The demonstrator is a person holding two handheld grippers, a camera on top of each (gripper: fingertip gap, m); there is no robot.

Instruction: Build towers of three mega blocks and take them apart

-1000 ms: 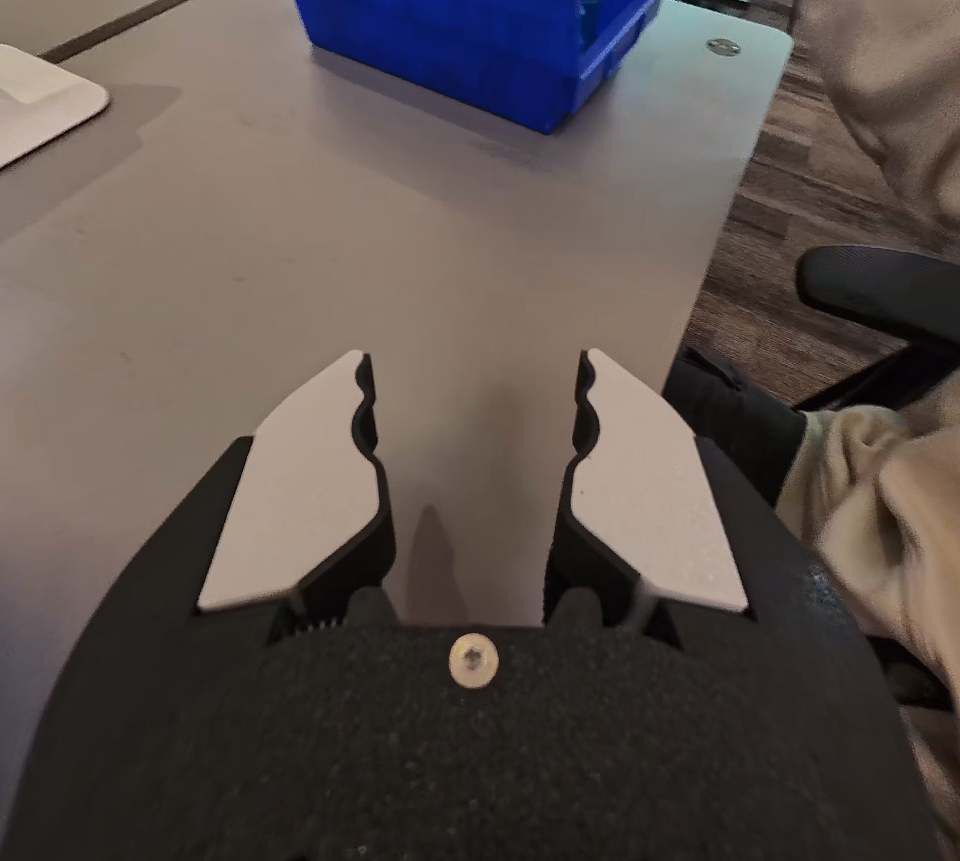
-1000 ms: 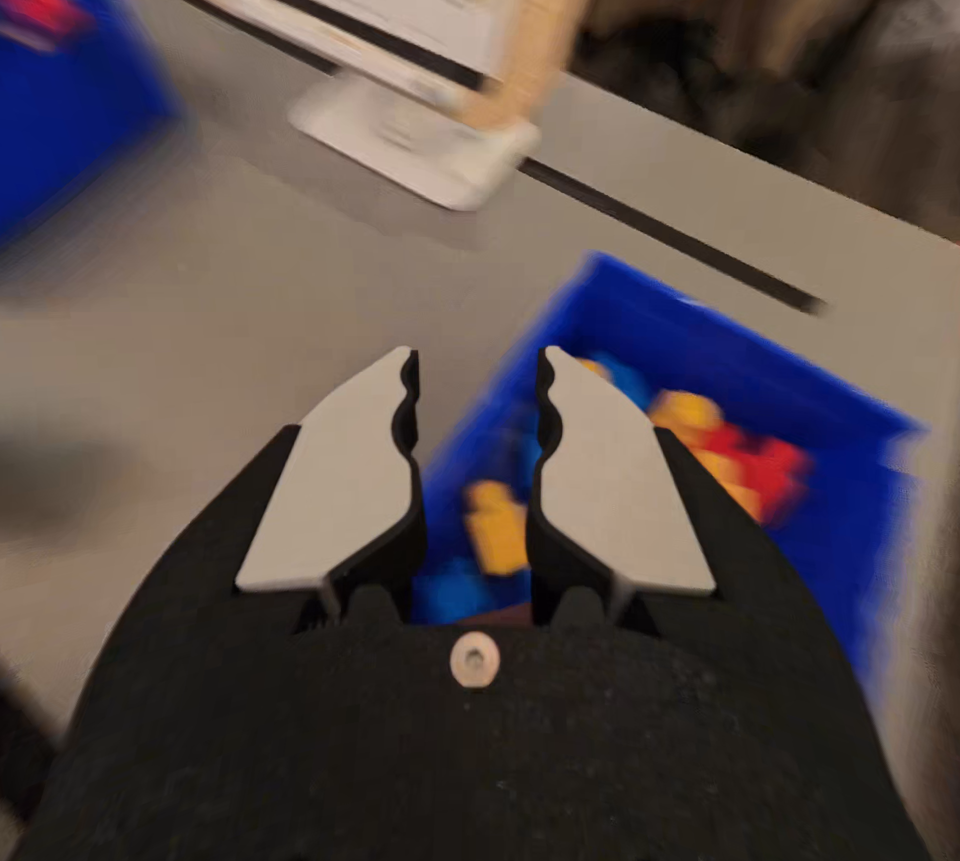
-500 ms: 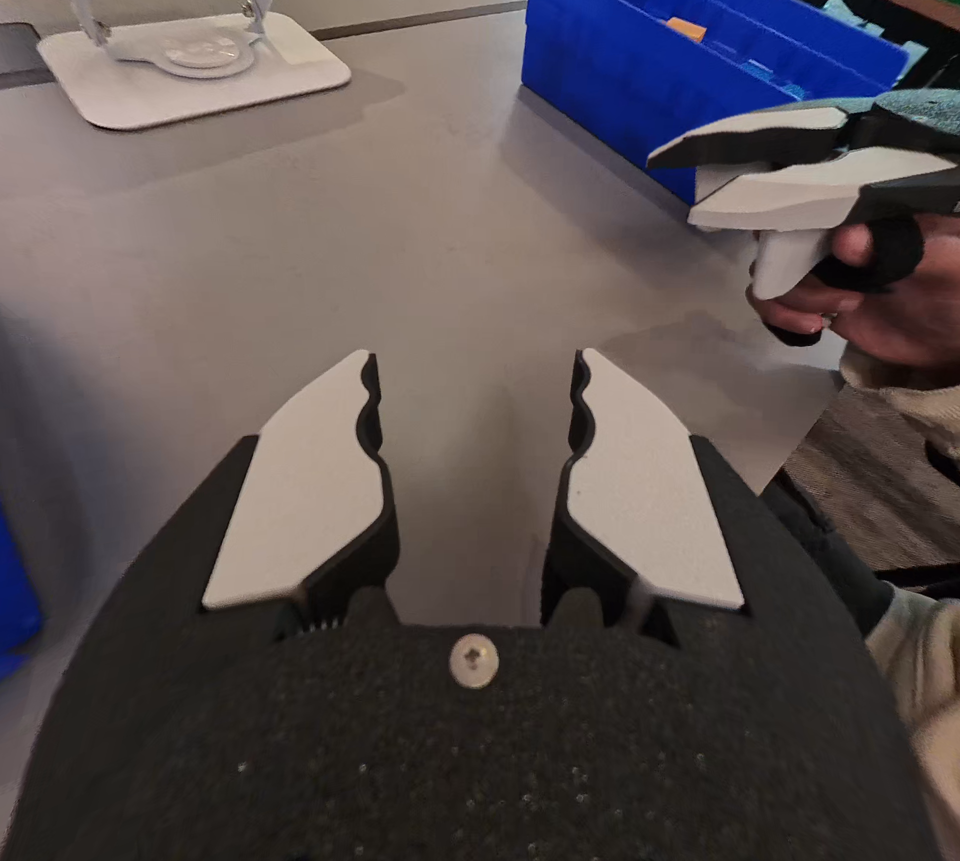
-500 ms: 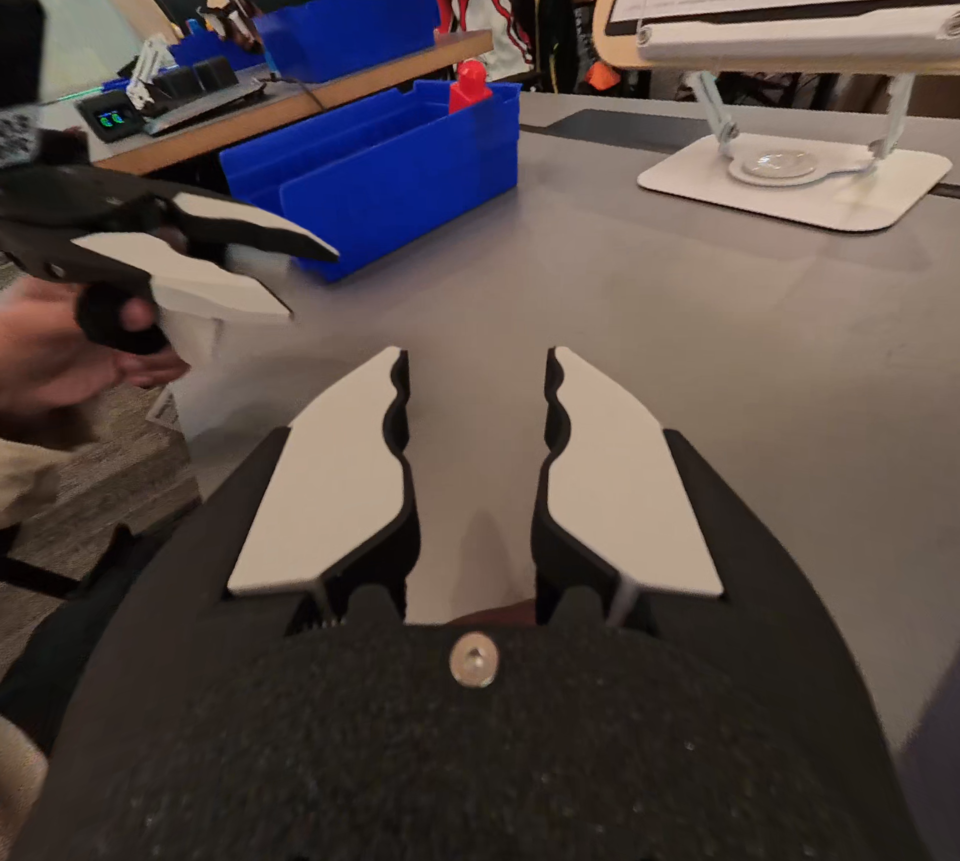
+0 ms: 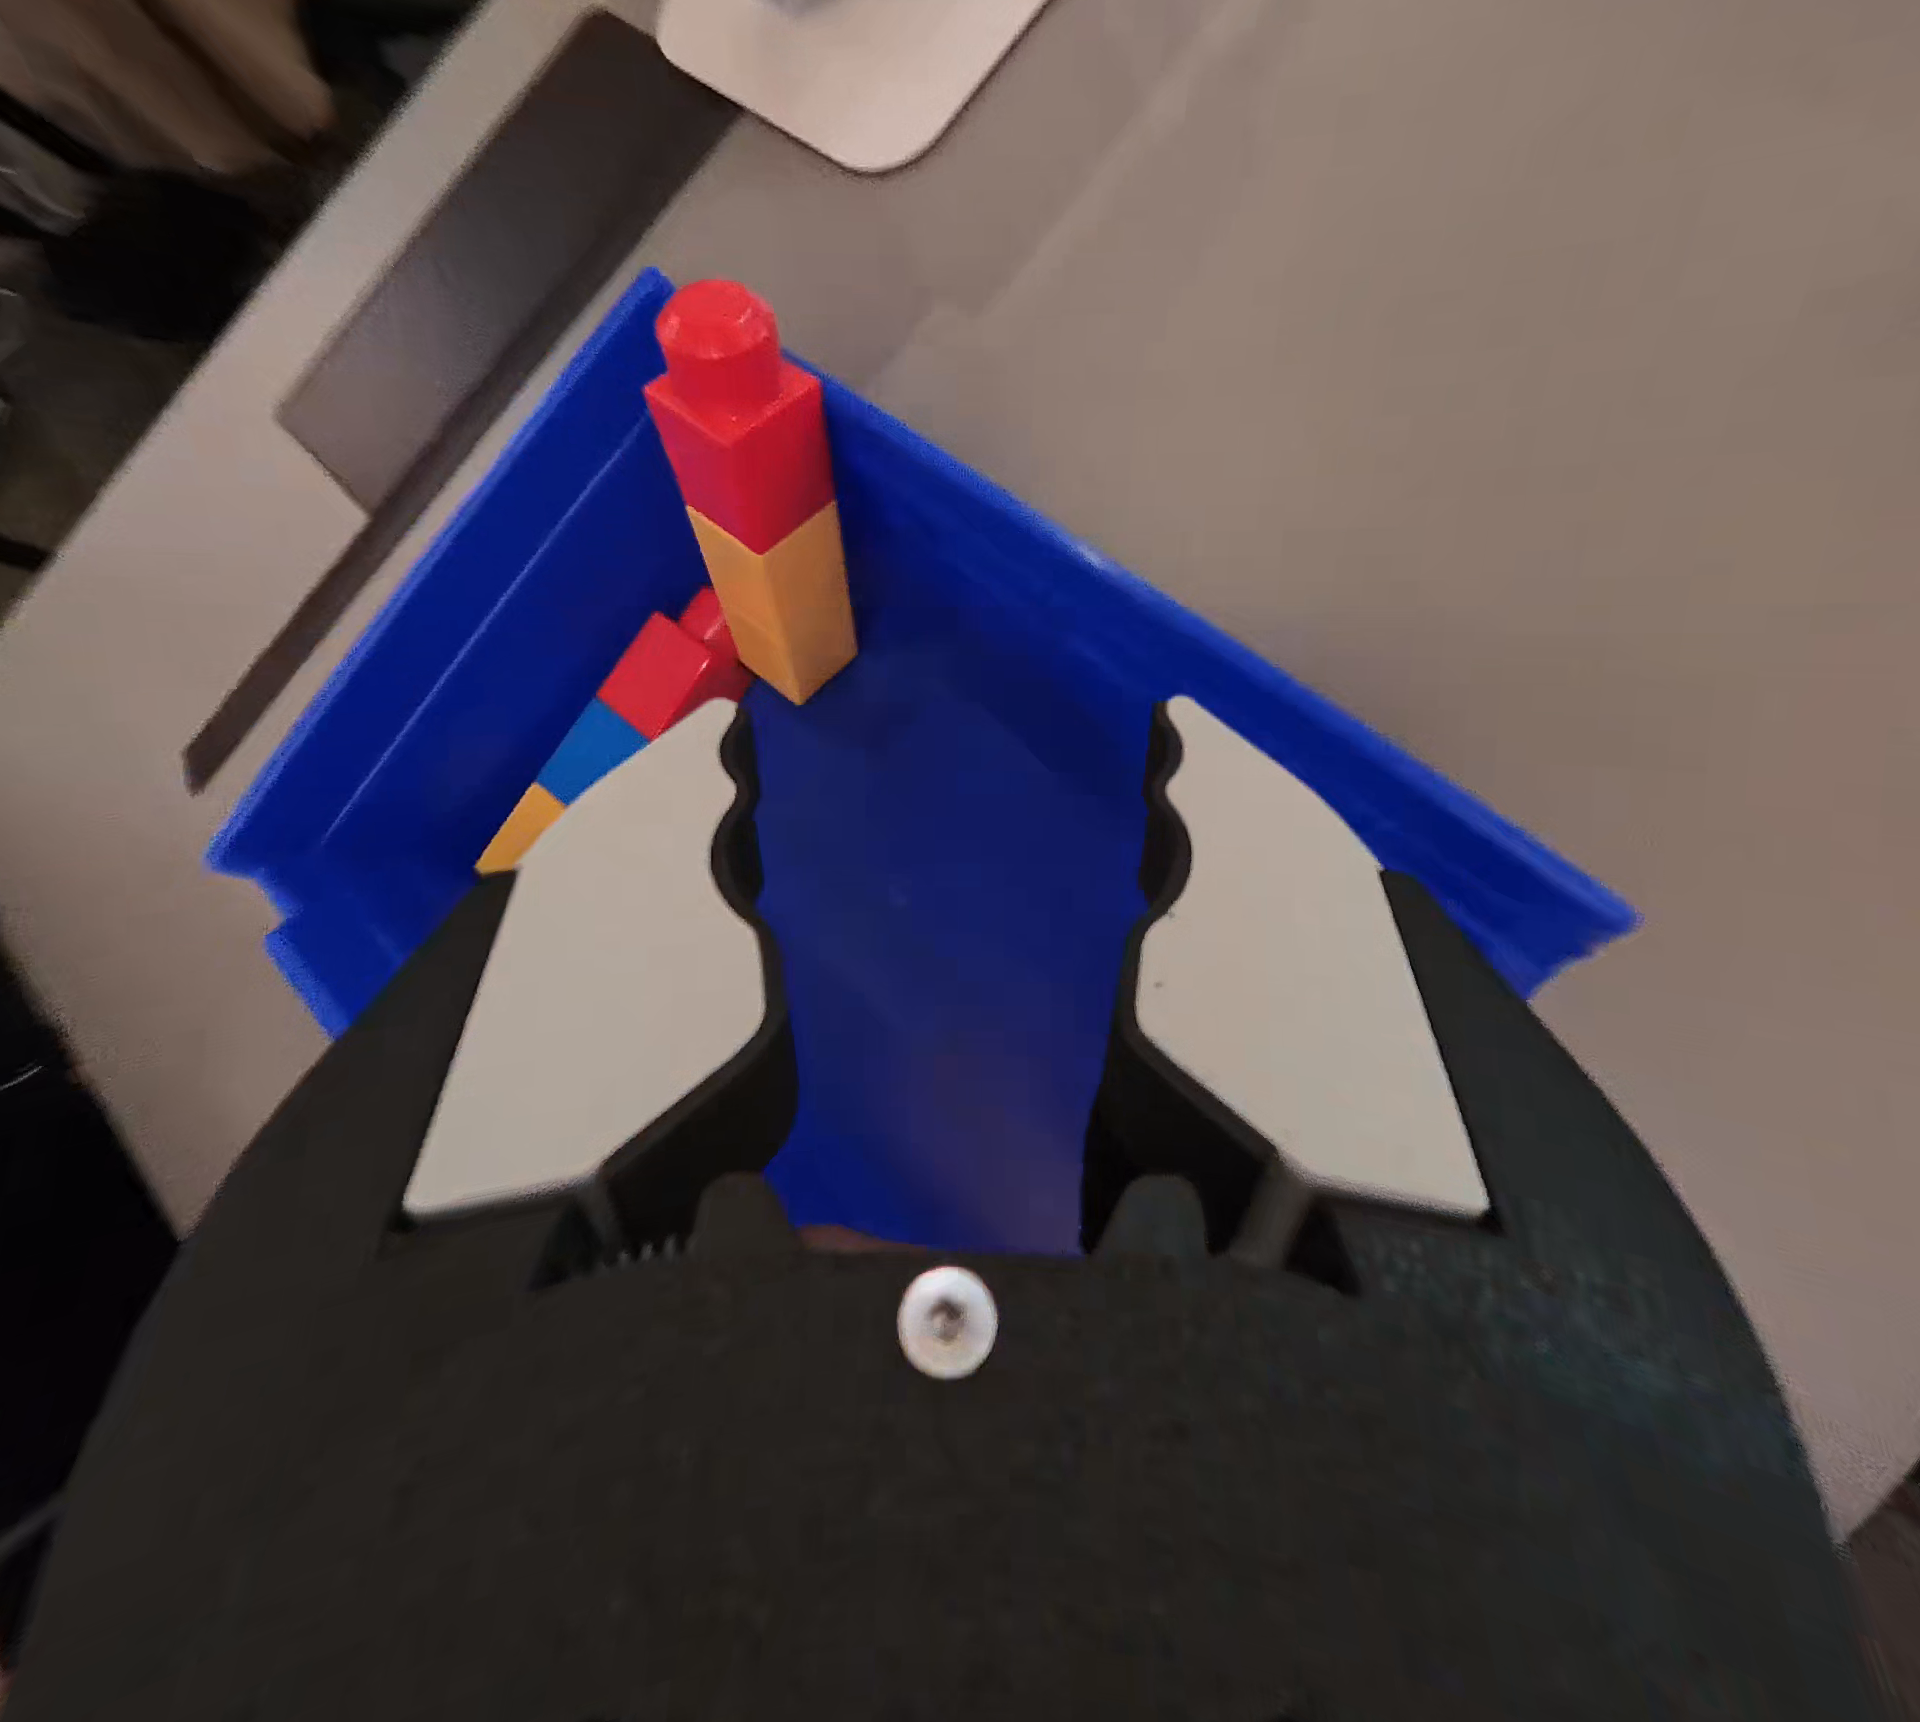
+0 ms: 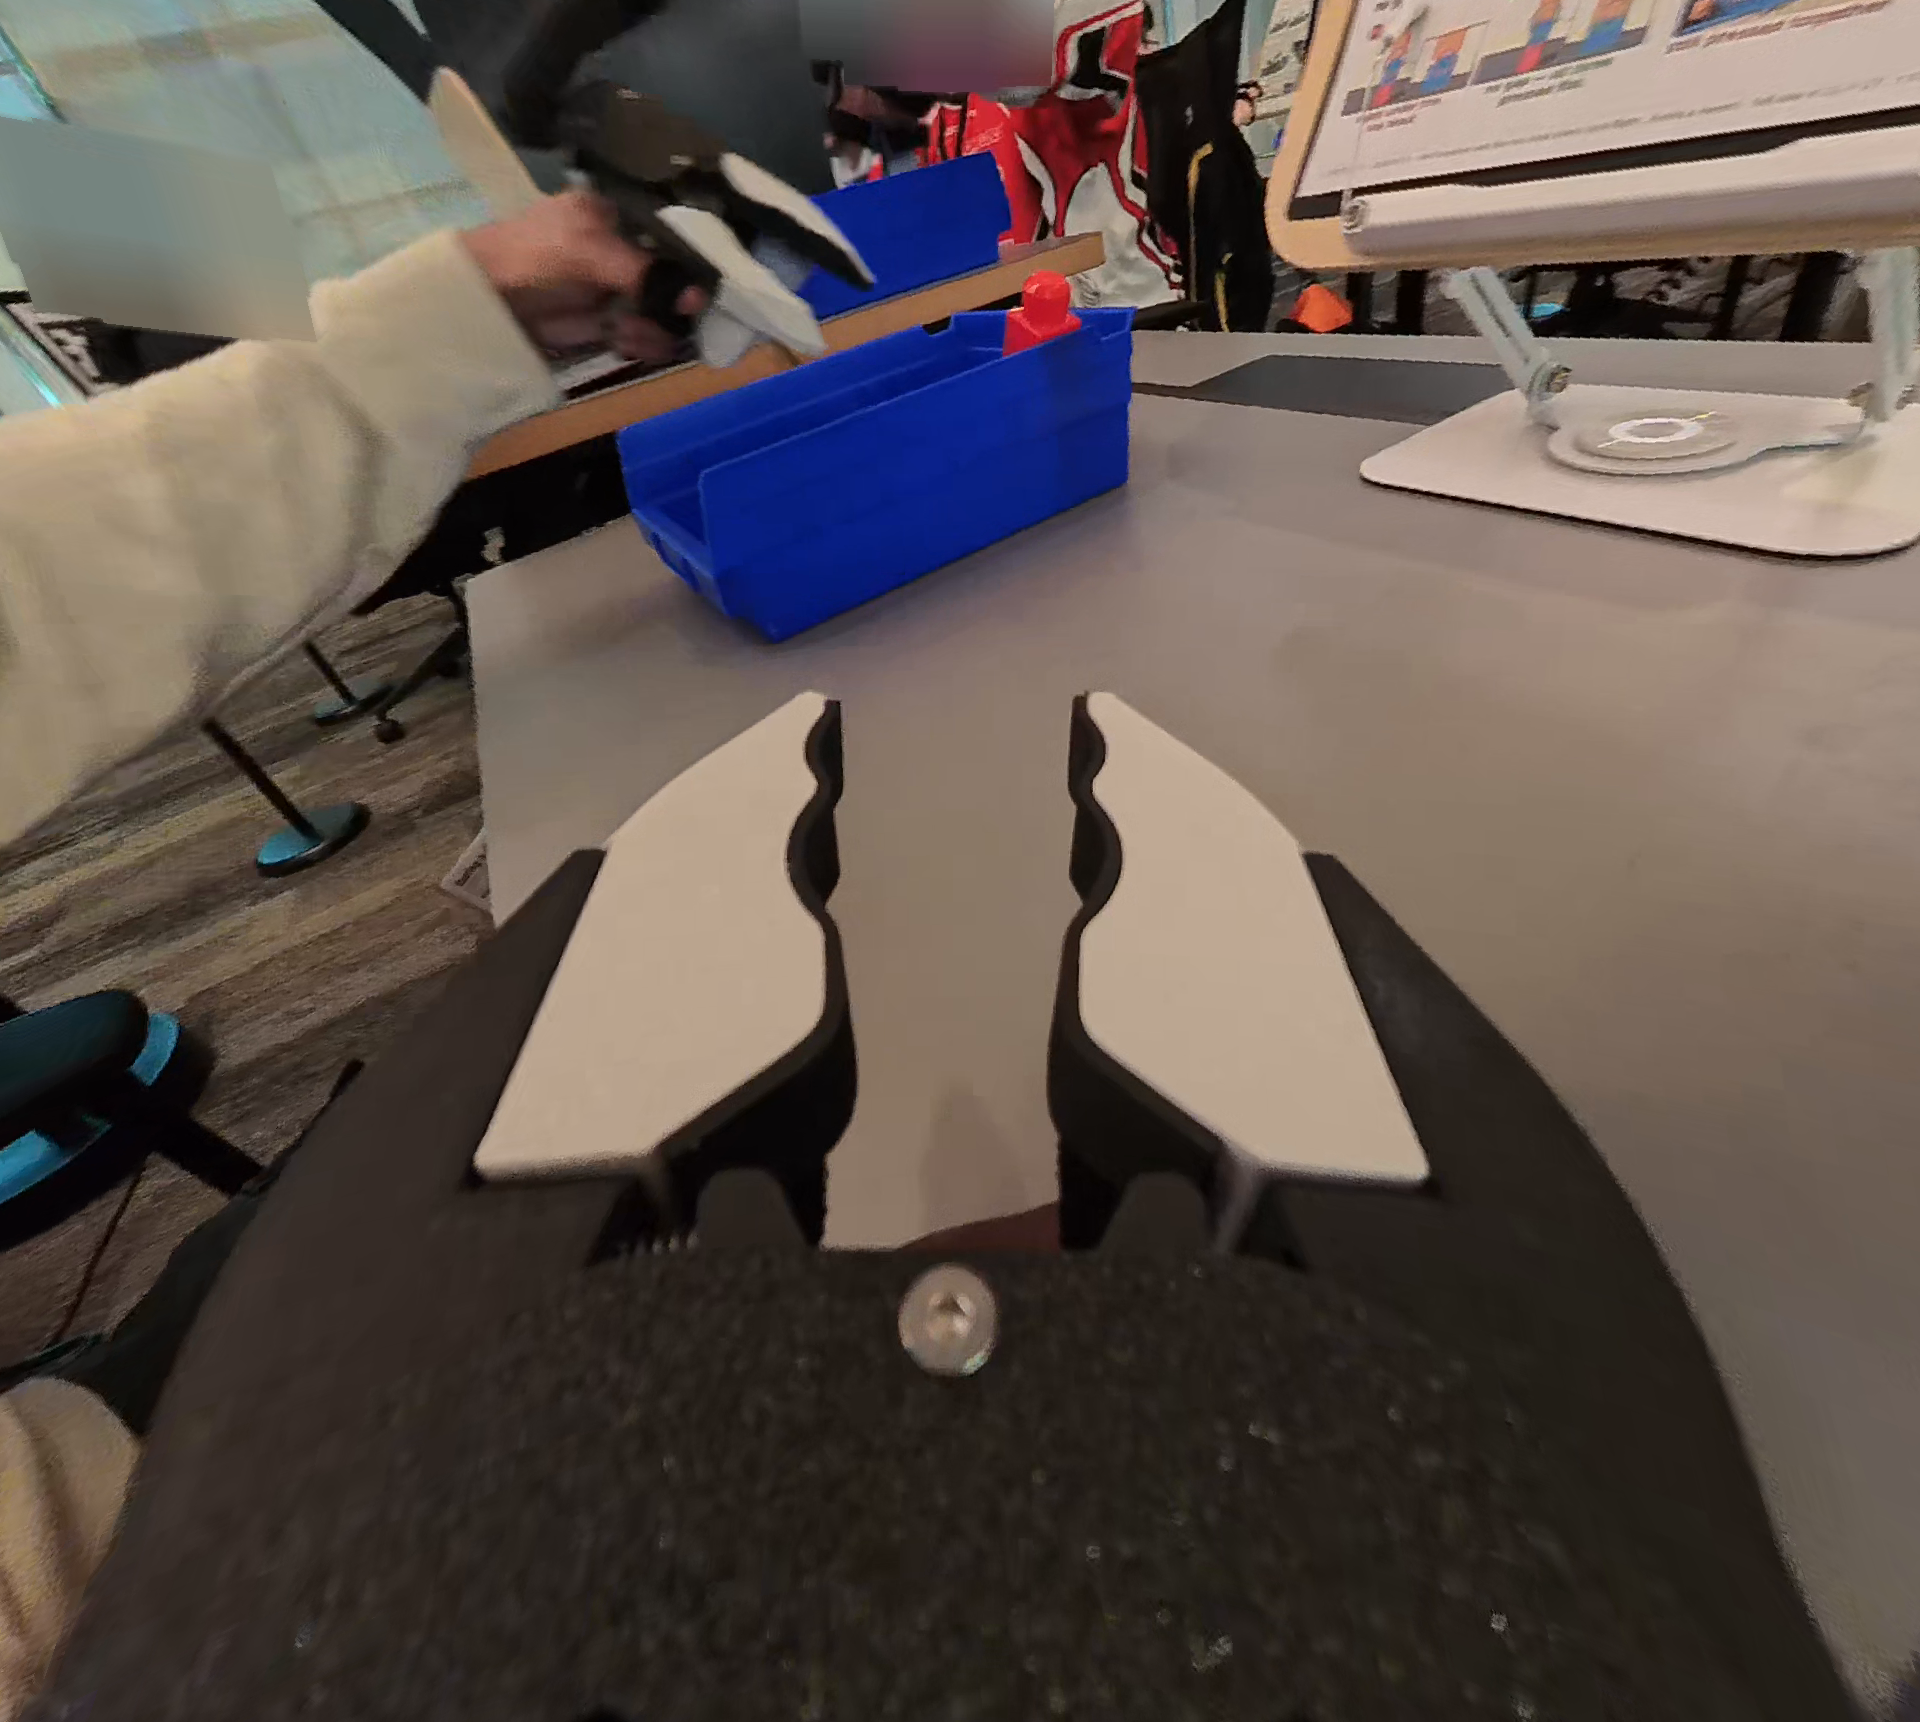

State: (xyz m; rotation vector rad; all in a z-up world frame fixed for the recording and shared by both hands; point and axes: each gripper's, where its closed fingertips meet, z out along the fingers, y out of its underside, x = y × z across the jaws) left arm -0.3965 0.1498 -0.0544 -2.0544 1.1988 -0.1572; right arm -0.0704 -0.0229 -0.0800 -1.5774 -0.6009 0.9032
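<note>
Block towers [image 5: 764,519] inside bin [image 5: 1039,550]

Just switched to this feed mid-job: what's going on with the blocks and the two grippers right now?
A person holds a gripper in each hand. The left gripper, open and empty, hangs over the blue bin, where an upright tower of red on orange blocks stands in the corner and a red, blue and orange tower lies beside it. The right gripper, also open and empty, sits low over the bare grey table.

The left tongs [image 5: 945,716] point steeply downward, jaws spread wide with nothing between them. The right tongs [image 6: 954,711] lie nearly level, jaws parted more narrowly, likewise bare.
</note>
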